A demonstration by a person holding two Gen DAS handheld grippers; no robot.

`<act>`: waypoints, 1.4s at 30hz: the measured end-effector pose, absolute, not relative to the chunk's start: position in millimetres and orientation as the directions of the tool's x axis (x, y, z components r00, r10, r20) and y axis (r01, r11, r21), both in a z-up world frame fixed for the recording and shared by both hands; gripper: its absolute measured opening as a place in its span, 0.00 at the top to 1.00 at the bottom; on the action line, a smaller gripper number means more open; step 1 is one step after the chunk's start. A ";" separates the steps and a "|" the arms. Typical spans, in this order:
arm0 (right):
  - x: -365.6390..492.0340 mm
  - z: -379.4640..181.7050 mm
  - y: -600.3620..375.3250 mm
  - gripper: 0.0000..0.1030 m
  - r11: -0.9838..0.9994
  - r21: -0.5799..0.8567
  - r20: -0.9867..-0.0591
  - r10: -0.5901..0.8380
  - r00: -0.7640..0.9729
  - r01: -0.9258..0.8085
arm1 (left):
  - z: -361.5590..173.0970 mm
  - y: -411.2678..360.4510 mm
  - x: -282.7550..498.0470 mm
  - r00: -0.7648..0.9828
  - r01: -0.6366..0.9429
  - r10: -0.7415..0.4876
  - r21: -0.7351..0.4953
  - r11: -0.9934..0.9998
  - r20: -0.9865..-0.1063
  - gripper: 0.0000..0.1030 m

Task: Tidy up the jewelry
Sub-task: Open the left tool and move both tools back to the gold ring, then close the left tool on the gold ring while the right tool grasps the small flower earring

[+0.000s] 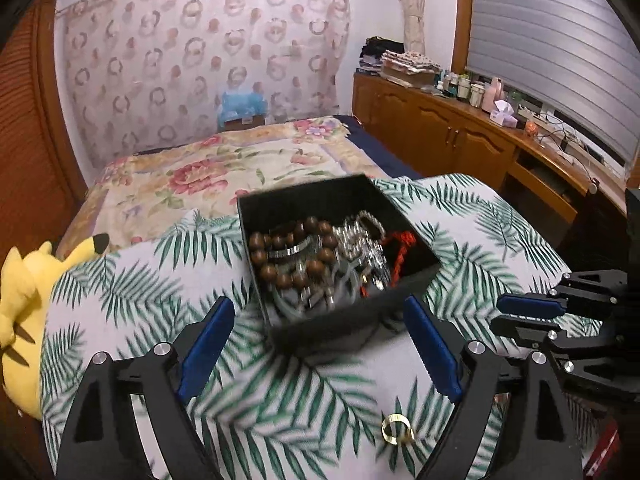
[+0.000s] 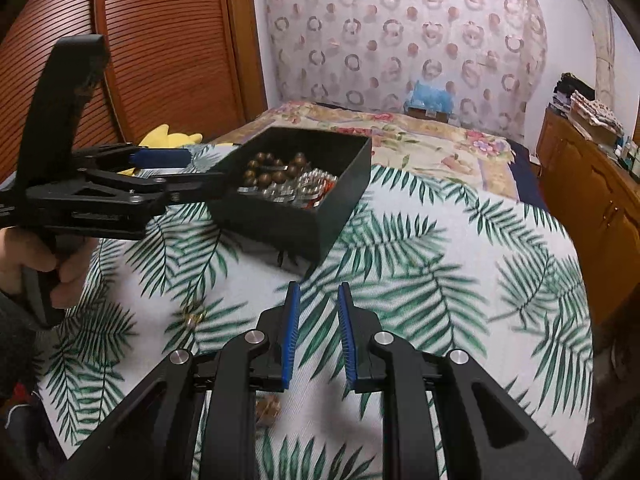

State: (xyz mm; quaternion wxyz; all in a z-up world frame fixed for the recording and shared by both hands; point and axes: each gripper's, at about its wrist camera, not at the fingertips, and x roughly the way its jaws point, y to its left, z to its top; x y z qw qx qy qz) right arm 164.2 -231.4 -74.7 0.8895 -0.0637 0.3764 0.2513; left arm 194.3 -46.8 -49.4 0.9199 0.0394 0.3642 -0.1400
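A black open box (image 1: 352, 316) stands on the palm-leaf cloth (image 1: 132, 280). It holds a brown bead bracelet (image 1: 294, 252), silver chains (image 1: 362, 240) and a red cord (image 1: 404, 248). My left gripper (image 1: 320, 312) is open, its blue pads on either side of the box's near wall. A gold ring (image 1: 394, 430) lies on the cloth near its right finger. In the right wrist view the box (image 2: 304, 216) is ahead to the left, with the left gripper (image 2: 180, 170) beside it. My right gripper (image 2: 318, 296) is open a little and empty. The gold ring (image 2: 194, 314) lies to its left, and a small brown piece (image 2: 266, 410) lies under the fingers.
A yellow plush toy (image 1: 24, 304) lies at the cloth's left edge. A floral bedspread (image 1: 224, 172) stretches behind. A wooden cabinet (image 1: 460, 136) with bottles and clutter runs along the right. A slatted wooden door (image 2: 152, 40) is at the left.
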 end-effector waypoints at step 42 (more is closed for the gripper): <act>109.9 -96.6 -229.1 0.84 0.866 0.062 -0.749 0.368 0.551 -0.496 | -104.8 -72.4 131.0 0.570 0.386 -0.278 -0.047 0.921 -0.773 0.58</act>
